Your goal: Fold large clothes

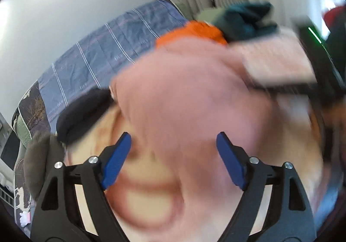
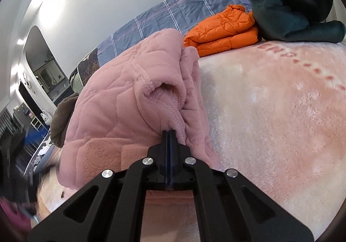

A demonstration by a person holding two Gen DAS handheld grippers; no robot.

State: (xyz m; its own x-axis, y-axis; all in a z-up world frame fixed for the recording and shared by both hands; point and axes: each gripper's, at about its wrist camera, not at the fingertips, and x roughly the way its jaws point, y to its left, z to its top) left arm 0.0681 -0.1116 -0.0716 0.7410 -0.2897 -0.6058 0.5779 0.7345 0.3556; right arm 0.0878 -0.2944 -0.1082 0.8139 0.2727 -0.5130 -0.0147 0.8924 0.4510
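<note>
In the left wrist view, the left gripper (image 1: 174, 159) has its blue fingers (image 1: 115, 161) spread wide apart and holds nothing. The pink jacket (image 1: 190, 95) is blurred just ahead of them, above the pale blanket (image 1: 138, 201) on the bed, probably so this gripper can take a second edge.

In the right wrist view, the right gripper (image 2: 169, 133) has its fingers pressed together on a seam of the pink jacket (image 2: 121, 99), lifting it off the blanket (image 2: 270, 112). An orange jacket (image 2: 222, 30), folded, and a dark green garment (image 2: 289, 8) lie at the far end, out of the working area.
</note>
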